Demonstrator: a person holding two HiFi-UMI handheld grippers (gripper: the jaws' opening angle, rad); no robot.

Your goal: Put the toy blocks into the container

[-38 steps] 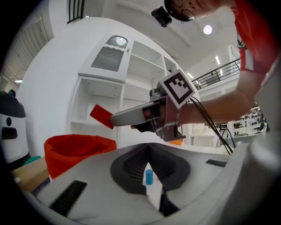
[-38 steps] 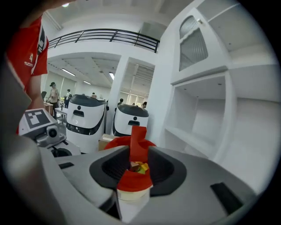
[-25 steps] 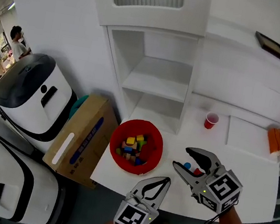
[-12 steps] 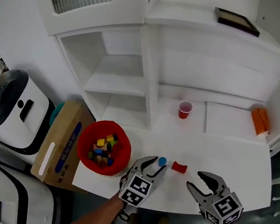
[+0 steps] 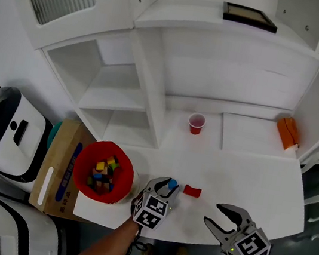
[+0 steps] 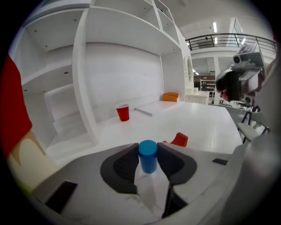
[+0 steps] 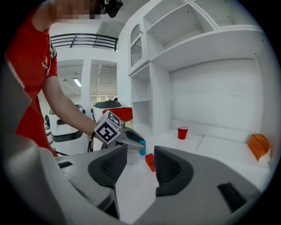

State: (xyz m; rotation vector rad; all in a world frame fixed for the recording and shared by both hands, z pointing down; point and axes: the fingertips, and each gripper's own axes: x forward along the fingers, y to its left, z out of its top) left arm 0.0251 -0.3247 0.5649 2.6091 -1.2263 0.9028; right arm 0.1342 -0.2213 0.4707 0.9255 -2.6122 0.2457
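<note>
Fingers [image 6: 119, 168] of the left gripper [image 5: 166, 185] are closing on a blue cylinder [image 6: 148, 156], red block [image 6: 179, 139] just beyond.

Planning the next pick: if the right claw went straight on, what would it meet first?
Likely the red block, straight ahead of the right claw; depth is hard to judge.

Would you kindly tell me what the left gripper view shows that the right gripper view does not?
Only the left gripper view: a look along the left gripper, its jaws closing with both pads against the blue cylinder. Only the right gripper view: a look along the right gripper, jaws parted and empty, plus the person's arm below a red sleeve. Both: the cylinder, the red block, the red cup and the white shelving.
</note>
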